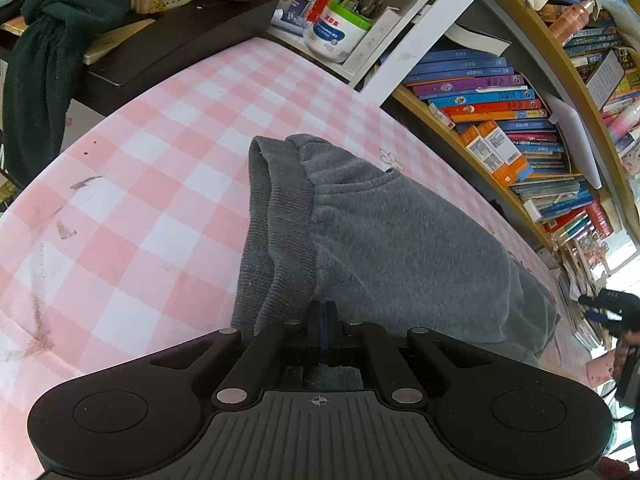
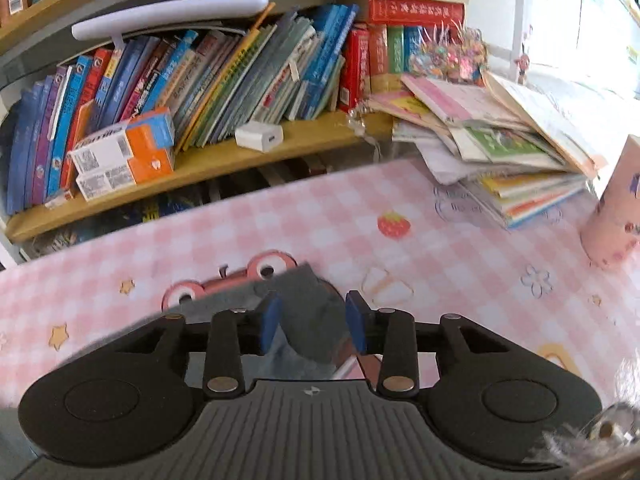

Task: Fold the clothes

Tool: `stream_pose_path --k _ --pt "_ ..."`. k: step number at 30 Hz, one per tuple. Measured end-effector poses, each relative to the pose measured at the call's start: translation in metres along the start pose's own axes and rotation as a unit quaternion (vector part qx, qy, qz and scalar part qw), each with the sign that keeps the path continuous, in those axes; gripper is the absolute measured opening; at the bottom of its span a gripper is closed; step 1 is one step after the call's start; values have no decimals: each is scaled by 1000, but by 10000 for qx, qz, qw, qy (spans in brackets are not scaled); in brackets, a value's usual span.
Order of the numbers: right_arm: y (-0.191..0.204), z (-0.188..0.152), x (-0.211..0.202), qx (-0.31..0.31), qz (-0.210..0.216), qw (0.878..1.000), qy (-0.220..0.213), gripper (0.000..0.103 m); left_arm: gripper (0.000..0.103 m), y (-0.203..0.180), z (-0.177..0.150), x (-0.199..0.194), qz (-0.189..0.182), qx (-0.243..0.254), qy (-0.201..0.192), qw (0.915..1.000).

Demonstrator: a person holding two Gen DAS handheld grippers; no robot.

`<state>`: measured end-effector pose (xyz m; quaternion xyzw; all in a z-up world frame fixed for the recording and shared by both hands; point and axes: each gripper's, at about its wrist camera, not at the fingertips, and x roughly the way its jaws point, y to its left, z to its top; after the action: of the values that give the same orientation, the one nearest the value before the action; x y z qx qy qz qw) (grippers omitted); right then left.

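On the pink checked tabletop: one grey garment, two hand-held grippers, shelves of books behind.

Item: grey fleece garment (image 1: 400, 240), with a ribbed hem or cuff (image 1: 276, 232) turned toward the left wrist view.

Position: lay across the checked tablecloth (image 1: 160, 200), body spread toward the bookshelf (image 1: 500, 128), ribbed edge doubled over itself.

Left gripper (image 1: 323, 320): jaws were together, pinched on the garment where rib met fleece; cloth ran straight into the closed pads.

Right gripper (image 2: 314, 320): jaws stood partly apart; a grey fold of the garment (image 2: 316, 312) sat between the blue pads (image 2: 269, 320). Neither pad could be seen pressing on it, so it was judged loose rather than clamped.

Surroundings: dark green cloth (image 1: 44, 52) draped over a black box at the far corner; green-rimmed tub (image 1: 336, 36) of pens; pile of papers and booklets (image 2: 500, 148) on the cloth; pink cup (image 2: 616, 212) near the right edge.

Done so far: garment lay on the table and was gathered at one end; one grip was secure. No neat flat fold was visible.

Left to do: apparently most of the task, namely securing the right-hand grip, carrying the cloth over, squaring the edges.

Unclear: garment type, sweater or trousers, could not be told.
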<state>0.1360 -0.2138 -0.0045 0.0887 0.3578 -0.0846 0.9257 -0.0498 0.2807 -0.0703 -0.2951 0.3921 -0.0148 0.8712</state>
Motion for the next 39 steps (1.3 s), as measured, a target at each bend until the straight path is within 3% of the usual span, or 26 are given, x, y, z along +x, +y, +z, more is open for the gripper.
stream_pose_path --k 11,13,15,16,17,20,22,25,26,27,29,33,35,39 --pt "2 -19 38 342 122 9967 731 47 4 0 0 1 -17 -10 -14 10000" --pt "8 -22 47 260 64 9956 895 41 4 0 0 1 -12 -3 -12 10000" --pt "14 -21 53 84 78 9951 983 13 4 -1 0 1 -4 7 -9 10000" --pt "17 -19 53 -16 135 9950 986 11 4 -1 0 1 0 12 -7 10000" --pt "19 -15 50 -86 152 9958 895 8 4 -1 0 1 4 17 -6 10000" --pt "19 -2 17 -65 -42 9999 -121 8 4 -1 0 1 16 31 -2 10000" --pt "15 1 0 40 -218 9986 -477 8 4 -1 0 2 6 26 -5 10000" --pt "7 -8 9 -197 -576 9981 -34 12 4 1 0 2 -31 -25 -10 10000" --pt "4 -12 17 -303 -748 9965 237 17 4 1 0 2 -40 -36 -10 10000" --pt "-1 -16 24 -338 -929 9939 488 30 4 2 0 2 -47 -45 -9 10000" --pt "-9 -21 23 -202 -1037 9930 526 39 4 2 0 2 -59 -59 -6 10000" --pt "7 -15 6 -510 -532 9972 102 43 4 0 1 4 -62 -49 1 10000" --pt "28 -11 2 -949 21 9955 70 43 4 -1 2 4 -35 -7 3 10000" --pt "76 -14 5 -1751 1233 9757 460 41 4 -2 1 5 -32 -4 -1 10000"
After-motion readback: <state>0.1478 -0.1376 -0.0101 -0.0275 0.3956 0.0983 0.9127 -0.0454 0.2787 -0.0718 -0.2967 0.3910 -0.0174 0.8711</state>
